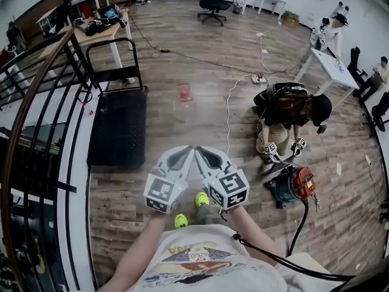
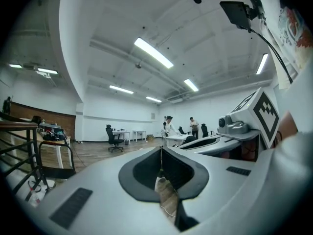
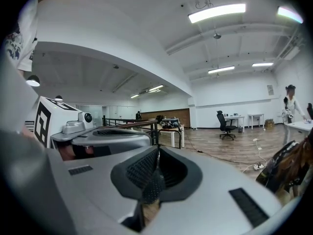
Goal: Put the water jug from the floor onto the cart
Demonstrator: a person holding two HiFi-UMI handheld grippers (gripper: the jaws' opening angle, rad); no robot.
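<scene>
The water jug (image 1: 184,93), clear with a red top, stands on the wooden floor a good way ahead of me. Left of it lies the flat black cart (image 1: 118,126), its handle (image 1: 113,59) at the far end. I hold both grippers side by side at waist height, short of the jug. The left gripper (image 1: 190,149) is shut with nothing in it, its jaws meeting in the left gripper view (image 2: 160,150). The right gripper (image 1: 199,149) is also shut and empty (image 3: 157,150). The jug is hidden in both gripper views.
A person (image 1: 292,111) crouches on the floor at the right beside a red and teal machine (image 1: 293,184). White cables (image 1: 234,87) run across the floor past the jug. A dark stair railing (image 1: 36,102) borders the left. Desks and an office chair (image 1: 211,2) stand far off.
</scene>
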